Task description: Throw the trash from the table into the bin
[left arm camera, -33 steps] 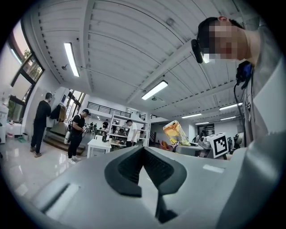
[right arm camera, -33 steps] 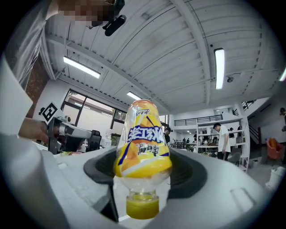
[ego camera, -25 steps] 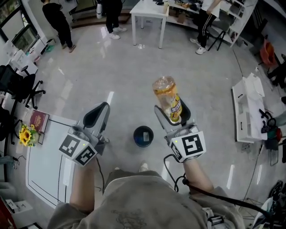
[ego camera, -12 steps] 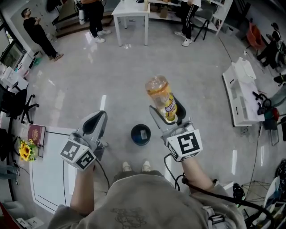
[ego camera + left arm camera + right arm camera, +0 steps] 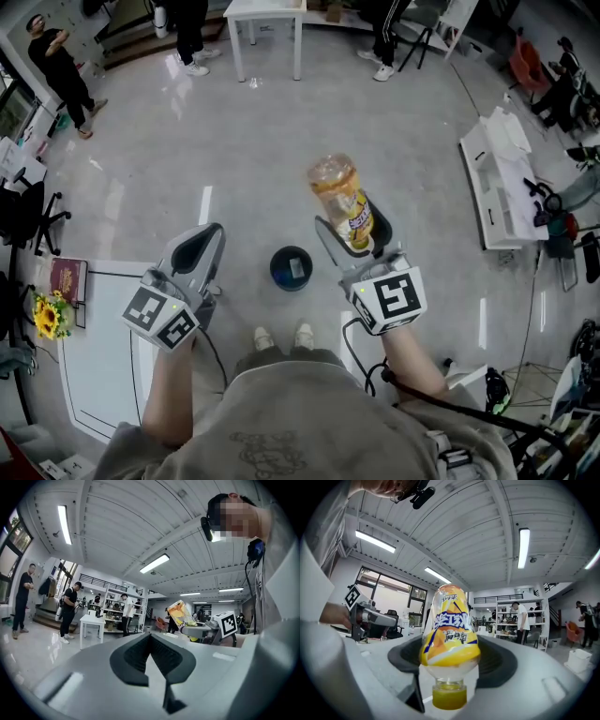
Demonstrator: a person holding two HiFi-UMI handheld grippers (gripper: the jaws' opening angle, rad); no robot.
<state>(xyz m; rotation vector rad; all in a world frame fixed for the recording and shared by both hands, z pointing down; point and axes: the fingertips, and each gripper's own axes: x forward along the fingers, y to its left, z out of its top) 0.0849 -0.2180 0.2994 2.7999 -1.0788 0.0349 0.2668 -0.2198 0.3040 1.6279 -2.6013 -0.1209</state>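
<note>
My right gripper [image 5: 351,232] is shut on a clear plastic bottle [image 5: 341,200] with a yellow label, held cap-down with its body sticking out past the jaws. In the right gripper view the bottle [image 5: 450,637] fills the space between the dark pads [image 5: 404,656] of that gripper [image 5: 450,670], its yellow cap nearest the camera. A small round dark blue bin [image 5: 291,268] stands on the floor between the two grippers, just in front of my shoes. My left gripper [image 5: 198,246] hangs left of the bin with nothing in it. In the left gripper view this gripper [image 5: 151,654] has its pads together.
A white table [image 5: 98,384] sits at lower left, with a red book [image 5: 64,279] and yellow flowers [image 5: 47,317] by its far edge. Another white table [image 5: 267,11] and several standing people are far ahead. A white bench [image 5: 497,178] with clutter lines the right side.
The floor has slid down in the head view as I stepped forward, and my shoes now show just behind the bin. Both grippers keep their places; the bottle stays gripped.
</note>
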